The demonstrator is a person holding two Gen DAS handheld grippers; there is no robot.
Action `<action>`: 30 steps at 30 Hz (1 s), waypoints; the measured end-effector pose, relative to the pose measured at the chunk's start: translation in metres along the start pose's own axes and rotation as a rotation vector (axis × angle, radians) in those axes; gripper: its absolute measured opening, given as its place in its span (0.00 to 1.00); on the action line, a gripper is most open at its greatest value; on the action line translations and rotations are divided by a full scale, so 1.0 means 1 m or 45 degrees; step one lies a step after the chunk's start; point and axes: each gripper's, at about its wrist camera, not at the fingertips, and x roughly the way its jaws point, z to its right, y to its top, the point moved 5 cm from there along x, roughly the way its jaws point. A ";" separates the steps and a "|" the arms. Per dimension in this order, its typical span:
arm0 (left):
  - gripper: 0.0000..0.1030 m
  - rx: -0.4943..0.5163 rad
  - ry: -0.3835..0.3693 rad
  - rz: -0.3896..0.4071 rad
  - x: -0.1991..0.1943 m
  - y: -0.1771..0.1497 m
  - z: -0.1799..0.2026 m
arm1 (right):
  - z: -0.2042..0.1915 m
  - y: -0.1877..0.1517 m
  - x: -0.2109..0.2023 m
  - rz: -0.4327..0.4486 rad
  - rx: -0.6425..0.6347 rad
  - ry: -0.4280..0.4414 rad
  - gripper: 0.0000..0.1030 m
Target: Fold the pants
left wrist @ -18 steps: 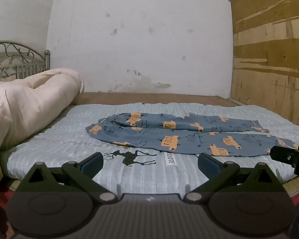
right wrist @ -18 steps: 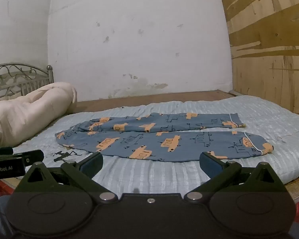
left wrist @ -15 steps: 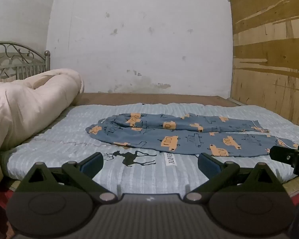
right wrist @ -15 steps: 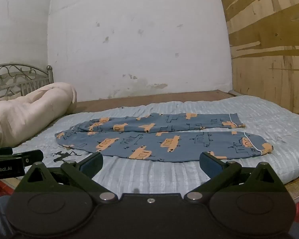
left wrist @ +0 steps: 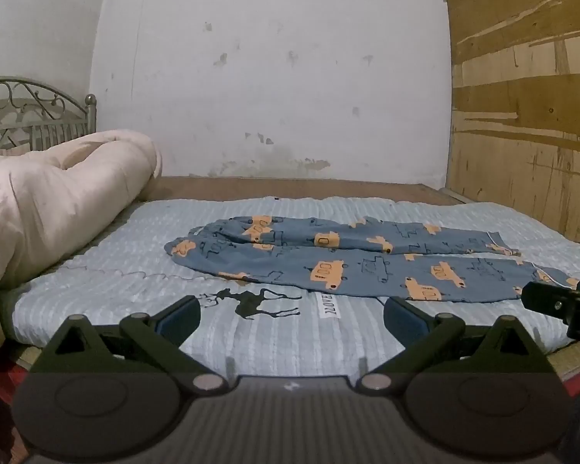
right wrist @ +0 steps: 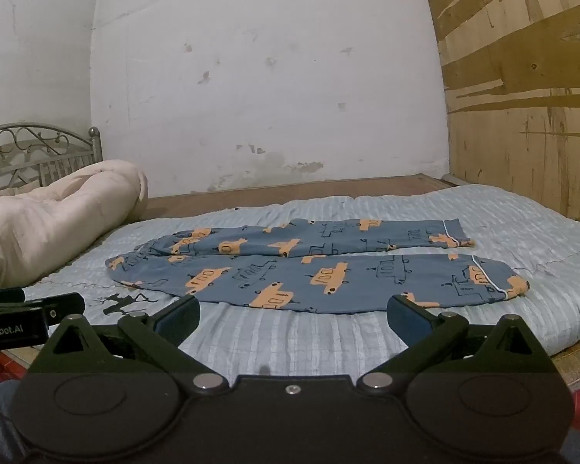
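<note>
Clearly the pants (right wrist: 290, 270) lie flat on the bed (right wrist: 290, 336), legs side by side: light, limp cotton, best pinched at waistband and cuffs. Left gripper (left wrist: 292, 315) and right gripper (right wrist: 293, 313) hang short of them, jaws wide apart, empty.

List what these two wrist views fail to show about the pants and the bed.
- Pants, left wrist view: the near leg's cuff is partly hidden behind the right hand-held gripper.
- Waistband, both views: bunched at the far left end, its shape unclear.
- White label on the bedspread: print too small to read.
- Bed's near edge, both views: covered by each hand-held gripper's own body, as with the left hand-held gripper.
</note>
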 end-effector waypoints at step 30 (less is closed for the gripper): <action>0.99 0.002 -0.007 -0.008 0.001 -0.004 -0.003 | 0.001 0.000 0.000 -0.001 0.000 0.000 0.99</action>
